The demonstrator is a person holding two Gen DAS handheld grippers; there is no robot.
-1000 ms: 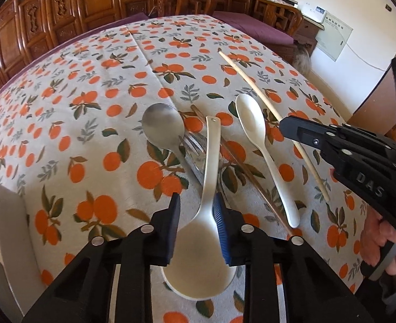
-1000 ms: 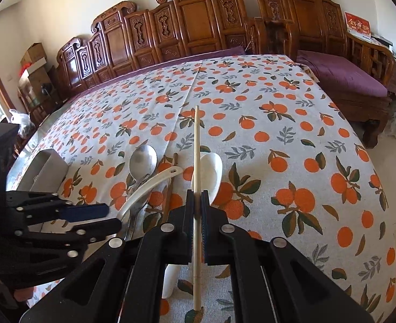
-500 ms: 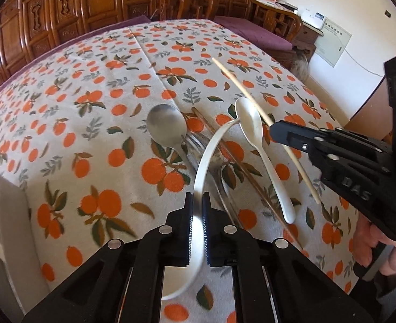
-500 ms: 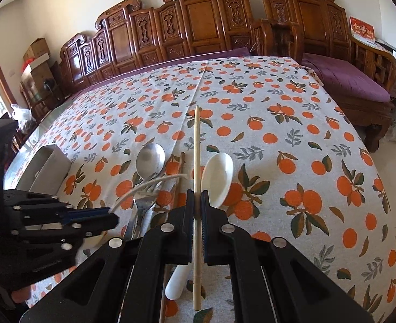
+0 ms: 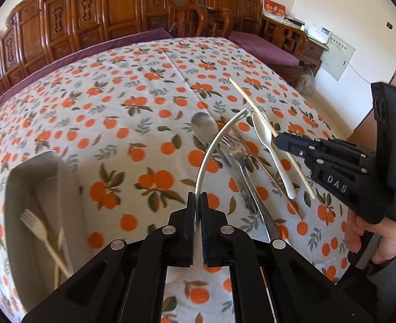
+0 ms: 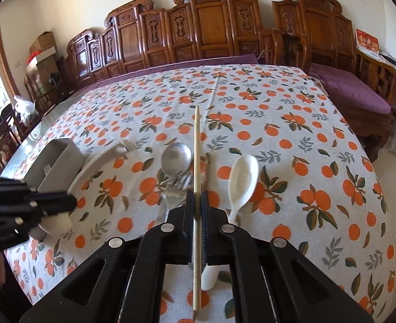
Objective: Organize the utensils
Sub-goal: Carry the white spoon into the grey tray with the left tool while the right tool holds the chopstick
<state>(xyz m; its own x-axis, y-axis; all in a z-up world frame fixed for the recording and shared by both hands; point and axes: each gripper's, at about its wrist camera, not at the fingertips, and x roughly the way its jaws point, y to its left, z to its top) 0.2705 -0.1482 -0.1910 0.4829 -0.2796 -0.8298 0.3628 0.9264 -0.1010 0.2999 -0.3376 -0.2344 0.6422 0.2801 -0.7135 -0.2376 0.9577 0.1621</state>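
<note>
My left gripper [image 5: 197,202] is shut on a white plastic spoon [image 5: 214,148], held edge-on above the cloth with its handle arcing forward. My right gripper [image 6: 197,202] is shut on a pale wooden chopstick [image 6: 196,148] that points straight ahead; it also shows in the left wrist view [image 5: 268,132]. On the table lie a metal spoon [image 5: 204,130], a metal fork [image 5: 237,153], a second white spoon [image 6: 242,177] and a dark chopstick [image 5: 268,173]. The grey utensil tray [image 5: 14,188] at the left holds a white fork [image 5: 40,231].
The table carries an orange-print cloth [image 5: 122,123]. Carved wooden chairs [image 6: 211,27] line the far side. A purple-cushioned bench [image 6: 351,91] stands at the right. The tray also shows in the right wrist view [image 6: 55,161], at the left.
My left gripper has lifted the white spoon, turned it on edge and swung left, bringing the tray into view. My right gripper has kept hold of the chopstick and risen a little.
</note>
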